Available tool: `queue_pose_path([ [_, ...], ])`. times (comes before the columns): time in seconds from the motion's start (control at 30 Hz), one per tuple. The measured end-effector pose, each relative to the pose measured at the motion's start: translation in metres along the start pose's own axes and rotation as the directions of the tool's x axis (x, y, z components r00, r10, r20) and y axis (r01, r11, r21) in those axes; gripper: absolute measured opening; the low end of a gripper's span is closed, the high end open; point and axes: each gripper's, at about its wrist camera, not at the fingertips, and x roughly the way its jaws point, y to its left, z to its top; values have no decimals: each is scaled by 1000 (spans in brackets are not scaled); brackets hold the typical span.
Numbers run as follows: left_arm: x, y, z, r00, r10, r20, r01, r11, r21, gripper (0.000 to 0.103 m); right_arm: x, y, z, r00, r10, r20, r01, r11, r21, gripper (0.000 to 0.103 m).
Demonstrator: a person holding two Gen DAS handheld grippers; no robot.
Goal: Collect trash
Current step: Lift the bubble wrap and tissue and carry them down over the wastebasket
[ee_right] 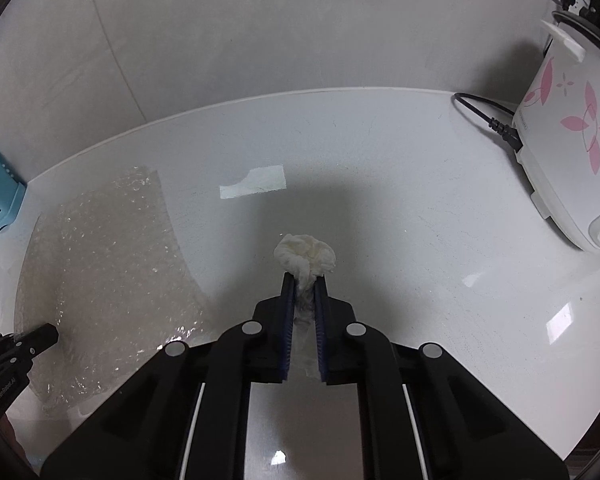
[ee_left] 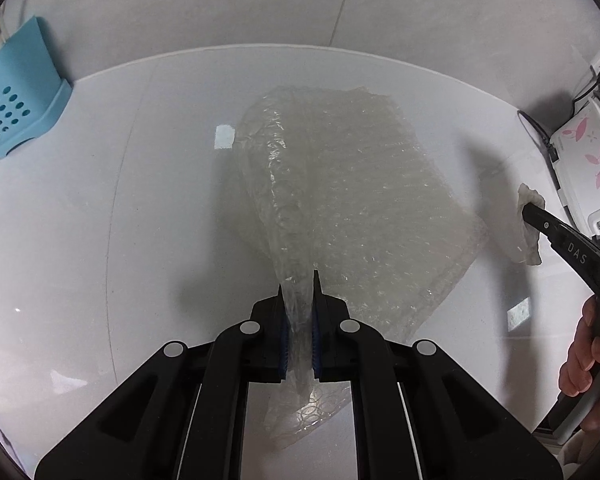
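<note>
Trash is in both grips: left gripper (ee_left: 298, 280) pinches the bubble wrap (ee_left: 352, 184), right gripper (ee_right: 304, 280) clamps the crumpled tissue (ee_right: 306, 256). Paper scrap (ee_right: 256, 186) at twelve o'clock remains; no bin visible.

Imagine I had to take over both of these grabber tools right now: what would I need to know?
Left gripper: shut on a fold of the bubble wrap; most of the sheet trails over the white counter.
Right gripper: shut on the crumpled tissue.
Nearby: a white strip of tape or paper lies flat on the counter, a blue holder stands at the left, a rice cooker at the right.
Done: both pieces grabbed.
Left: carry them to a bin; none shows in either view.
</note>
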Motion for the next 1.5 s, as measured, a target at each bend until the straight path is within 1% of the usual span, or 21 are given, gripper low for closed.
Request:
queue_pose_path([
  [0.2, -18, -5, -9, 1000, -4, 25, 4, 1000, -1, 7, -15, -6, -8, 1000, 5, 17, -4, 1000, -13, 9],
  [0.33, -23, -20, -10, 999, -11, 43, 11, 1000, -2, 7, -27, -12, -12, 999, 11, 36, -10, 1000, -23, 9],
  [0.47, -43, -20, -27, 998, -19, 66, 20, 1000, -3, 7, -48, -14, -22, 998, 18, 58, -17, 999, -30, 9],
  [0.57, -54, -27, -36, 996, -22, 83, 22, 1000, -7, 7, -63, -19, -29, 997, 28, 73, -26, 999, -34, 9],
  [0.6, -62, -22, -43, 996, -22, 90, 23, 1000, -9, 7, -67, -21, -32, 997, 29, 78, -27, 999, -37, 9],
  [0.73, -83, -24, -63, 993, -24, 115, 26, 1000, -15, 7, -84, -27, -45, 994, 43, 98, -38, 998, -48, 9],
  [0.77, -88, -24, -68, 992, -22, 121, 25, 1000, -17, 7, -94, -27, -52, 993, 46, 104, -41, 998, -51, 9],
  [1.03, -129, -36, -119, 985, -8, 174, 13, 999, -32, 7, -131, -40, -94, 988, 79, 135, -69, 994, -82, 9],
  [1.23, -158, -56, -166, 977, -4, 213, 13, 999, -43, 7, -163, -53, -130, 982, 113, 152, -98, 990, -102, 9],
  [1.5, -197, -87, -231, 969, -34, 246, 46, 998, -41, 7, -205, -68, -175, 972, 144, 184, -120, 983, -136, 9],
])
